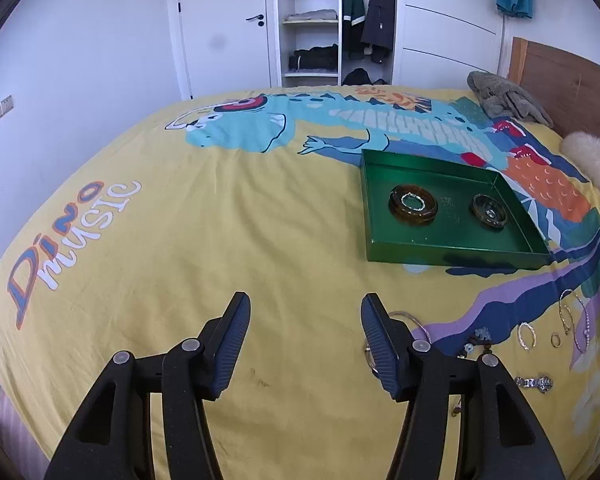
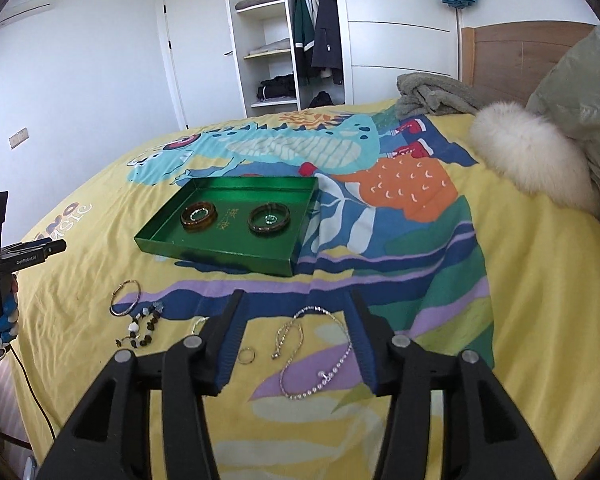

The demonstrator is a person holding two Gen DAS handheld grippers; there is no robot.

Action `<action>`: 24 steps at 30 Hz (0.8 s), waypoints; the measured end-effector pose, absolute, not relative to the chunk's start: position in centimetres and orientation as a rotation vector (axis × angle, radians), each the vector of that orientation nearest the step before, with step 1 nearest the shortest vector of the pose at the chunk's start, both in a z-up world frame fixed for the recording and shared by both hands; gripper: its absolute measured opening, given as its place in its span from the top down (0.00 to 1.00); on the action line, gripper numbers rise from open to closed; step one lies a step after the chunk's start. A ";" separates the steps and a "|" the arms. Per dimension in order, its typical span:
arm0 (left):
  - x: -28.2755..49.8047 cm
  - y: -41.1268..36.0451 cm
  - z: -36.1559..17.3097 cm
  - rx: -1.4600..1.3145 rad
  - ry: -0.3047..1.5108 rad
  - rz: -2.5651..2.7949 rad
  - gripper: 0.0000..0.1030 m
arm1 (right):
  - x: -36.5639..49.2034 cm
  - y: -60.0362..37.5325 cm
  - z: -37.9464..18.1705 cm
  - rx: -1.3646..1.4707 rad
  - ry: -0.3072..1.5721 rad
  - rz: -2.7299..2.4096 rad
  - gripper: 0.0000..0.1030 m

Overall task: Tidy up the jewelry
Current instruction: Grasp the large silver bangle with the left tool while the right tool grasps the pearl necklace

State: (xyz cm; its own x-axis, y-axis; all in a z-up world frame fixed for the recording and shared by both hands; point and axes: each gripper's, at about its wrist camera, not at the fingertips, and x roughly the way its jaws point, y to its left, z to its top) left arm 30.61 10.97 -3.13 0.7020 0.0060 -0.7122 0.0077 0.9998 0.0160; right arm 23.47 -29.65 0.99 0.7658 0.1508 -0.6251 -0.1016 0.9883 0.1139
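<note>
A green tray [image 1: 452,248] [image 2: 220,254] lies on the bed with two brown glass dishes [image 1: 413,204] [image 2: 269,219] in it, each holding a small ring. Loose jewelry lies in front of it: a sparkly chain necklace [image 2: 320,380], a thin pendant chain [image 2: 288,336], a small ring [image 2: 246,356], a silver bangle [image 2: 125,298], a beaded bracelet [image 2: 142,330] and a metal watch band [image 1: 534,382]. My right gripper [image 2: 296,300] is open above the necklaces. My left gripper [image 1: 304,304] is open and empty, left of the jewelry.
The bed has a yellow dinosaur cover [image 1: 180,240]. A grey blanket [image 2: 432,94], a white fluffy pillow [image 2: 532,160] and a wooden headboard [image 1: 568,80] are at the right. An open wardrobe [image 2: 288,36] stands behind the bed.
</note>
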 end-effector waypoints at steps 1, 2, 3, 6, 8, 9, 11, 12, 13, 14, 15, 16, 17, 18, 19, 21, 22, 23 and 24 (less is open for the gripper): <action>30.4 10.9 -3.5 0.016 0.798 -0.004 0.42 | 23.3 -29.7 0.4 0.081 0.692 0.137 0.50; 30.4 10.8 -4.0 0.013 0.806 -0.008 0.41 | 23.2 -29.7 -0.1 0.086 0.699 0.139 0.49; 30.3 10.7 -4.5 0.010 0.812 -0.012 0.41 | 23.2 -29.6 -0.7 0.087 0.707 0.139 0.44; 30.4 10.2 -5.9 0.007 0.831 -0.021 0.38 | 23.5 -29.4 -2.6 0.073 0.737 0.132 0.35; 30.6 9.9 -6.9 0.000 0.846 -0.034 0.37 | 24.0 -29.3 -4.0 0.074 0.758 0.129 0.33; 30.7 9.7 -7.4 -0.003 0.856 -0.040 0.37 | 24.3 -29.2 -4.8 0.075 0.771 0.128 0.32; 31.0 9.3 -8.5 -0.004 0.876 -0.047 0.37 | 25.0 -29.1 -6.2 0.079 0.794 0.126 0.31; 31.3 9.1 -9.0 -0.005 0.886 -0.051 0.37 | 25.2 -29.1 -6.7 0.082 0.802 0.126 0.31; 31.4 8.9 -9.5 -0.005 0.895 -0.056 0.37 | 25.5 -29.0 -7.5 0.086 0.814 0.126 0.31; 31.6 8.7 -10.0 -0.004 0.903 -0.061 0.37 | 25.9 -28.9 -8.1 0.089 0.824 0.126 0.31; 31.9 8.4 -10.4 0.000 0.912 -0.066 0.37 | 26.2 -28.9 -8.5 0.092 0.830 0.126 0.30; 32.1 8.2 -10.8 0.004 0.919 -0.070 0.37 | 26.5 -28.9 -9.0 0.096 0.838 0.126 0.30; 32.3 7.9 -11.2 0.007 0.926 -0.073 0.37 | 26.8 -28.8 -9.5 0.099 0.846 0.124 0.30; 32.4 7.7 -11.6 0.008 0.933 -0.077 0.37 | 27.1 -28.8 -9.8 0.101 0.852 0.121 0.30; 32.6 7.5 -11.9 0.008 0.939 -0.082 0.37 | 27.4 -28.9 -10.2 0.104 0.857 0.118 0.30; 33.0 7.0 -12.6 0.013 0.948 -0.089 0.37 | 27.8 -29.1 -10.8 0.116 0.865 0.112 0.30; 33.1 6.8 -12.9 0.016 0.953 -0.091 0.37 | 28.0 -29.1 -11.1 0.121 0.867 0.112 0.30; 33.3 6.6 -13.3 0.018 0.961 -0.096 0.37 | 28.1 -29.1 -11.3 0.124 0.870 0.113 0.30; 33.6 6.5 -13.6 0.017 0.970 -0.100 0.37 | 28.2 -29.1 -11.5 0.124 0.874 0.114 0.30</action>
State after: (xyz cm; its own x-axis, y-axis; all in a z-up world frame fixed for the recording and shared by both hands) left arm 33.59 6.47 -13.62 0.5612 -0.0773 -0.8241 0.0922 0.9953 -0.0306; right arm 28.23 -29.09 -11.50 0.6369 0.1501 -0.7562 -0.0485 0.9867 0.1550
